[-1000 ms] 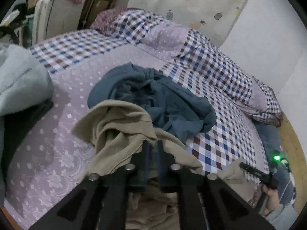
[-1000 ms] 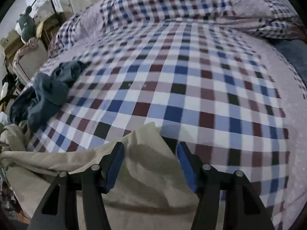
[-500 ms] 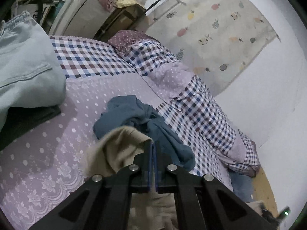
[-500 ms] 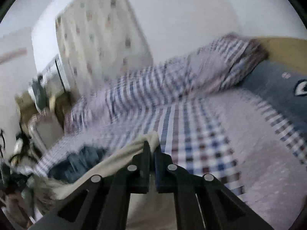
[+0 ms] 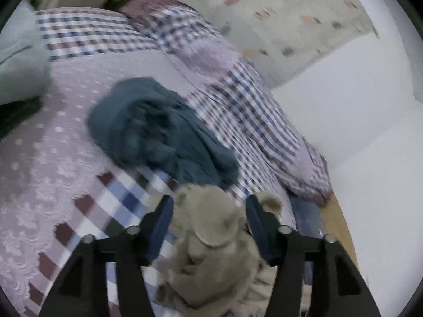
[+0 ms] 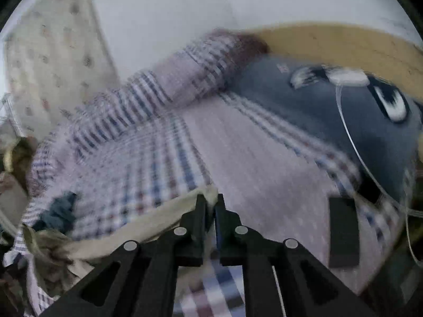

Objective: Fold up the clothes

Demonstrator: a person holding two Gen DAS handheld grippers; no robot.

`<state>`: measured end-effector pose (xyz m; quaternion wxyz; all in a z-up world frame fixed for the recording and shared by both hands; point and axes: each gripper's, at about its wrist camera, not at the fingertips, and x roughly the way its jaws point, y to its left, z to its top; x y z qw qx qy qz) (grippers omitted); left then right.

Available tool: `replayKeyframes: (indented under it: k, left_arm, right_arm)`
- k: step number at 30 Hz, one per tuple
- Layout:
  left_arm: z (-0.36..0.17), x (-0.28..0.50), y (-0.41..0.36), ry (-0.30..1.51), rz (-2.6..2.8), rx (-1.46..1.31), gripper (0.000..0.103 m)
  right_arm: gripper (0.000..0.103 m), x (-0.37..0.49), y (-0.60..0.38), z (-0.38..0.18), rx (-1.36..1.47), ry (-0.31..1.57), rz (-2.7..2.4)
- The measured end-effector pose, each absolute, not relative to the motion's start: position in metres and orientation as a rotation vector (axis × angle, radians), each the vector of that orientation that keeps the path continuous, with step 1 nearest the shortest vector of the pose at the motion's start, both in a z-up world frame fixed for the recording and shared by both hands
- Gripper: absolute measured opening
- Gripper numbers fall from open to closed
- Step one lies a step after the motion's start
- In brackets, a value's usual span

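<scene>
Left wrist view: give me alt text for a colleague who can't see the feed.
The left tongs are open, with a bunched beige garment lying between the fingers on a checked bedspread. Just beyond lies a crumpled teal garment, with a white wall to the right; the picture is motion-blurred.

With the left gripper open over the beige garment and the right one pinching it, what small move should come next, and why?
Probably close the left gripper on the bunched beige garment between its open fingers: the right gripper already pinches an edge, so a second hold would let the cloth be spread.
</scene>
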<state>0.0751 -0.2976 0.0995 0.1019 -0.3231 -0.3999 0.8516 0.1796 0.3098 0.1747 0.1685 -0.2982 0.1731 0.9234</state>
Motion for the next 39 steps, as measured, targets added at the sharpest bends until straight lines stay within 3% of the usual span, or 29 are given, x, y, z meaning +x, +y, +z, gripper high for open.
replayKeyframes:
  k: [2, 6, 17, 24, 26, 27, 28, 32, 39]
  left_arm:
    - [0.107, 0.075, -0.281, -1.059, 2.538, -0.973, 0.062]
    - [0.118, 0.074, -0.249, -0.804, 2.59, -1.02, 0.062]
    - [0.113, 0.061, -0.238, -0.633, 2.688, -1.109, 0.062]
    - [0.103, 0.037, -0.219, -0.46, 2.716, -1.143, 0.061]
    - [0.097, 0.029, -0.213, -0.433, 2.713, -1.175, 0.036]
    - [0.095, 0.026, -0.211, -0.436, 2.703, -1.181, 0.014]
    - [0.095, 0.023, -0.21, -0.441, 2.694, -1.183, 0.002]
    - [0.123, 0.032, -0.218, -0.521, 2.754, -0.988, 0.001]
    - [0.185, 0.087, -0.273, -0.829, 2.897, -0.426, 0.001]
  right_arm:
    - [0.011, 0.179, 0.302, 0.166, -0.896, 0.471, 2.594]
    - [0.045, 0.176, 0.258, 0.168, -0.895, 0.355, 2.744]
    - [0.045, 0.119, 0.049, 0.112, -1.356, -0.09, 3.259]
    - [0.045, 0.092, -0.007, 0.074, -1.524, -0.227, 3.327]
    - [0.045, 0.085, -0.016, 0.069, -1.559, -0.235, 3.343]
    - [0.045, 0.083, -0.021, 0.068, -1.569, -0.256, 3.356]
    - [0.045, 0.078, -0.026, 0.068, -1.574, -0.276, 3.365]
    - [0.045, 0.068, -0.038, 0.067, -1.556, -0.352, 3.398]
    - [0.048, 0.071, -0.029, 0.072, -1.482, -0.298, 3.449]
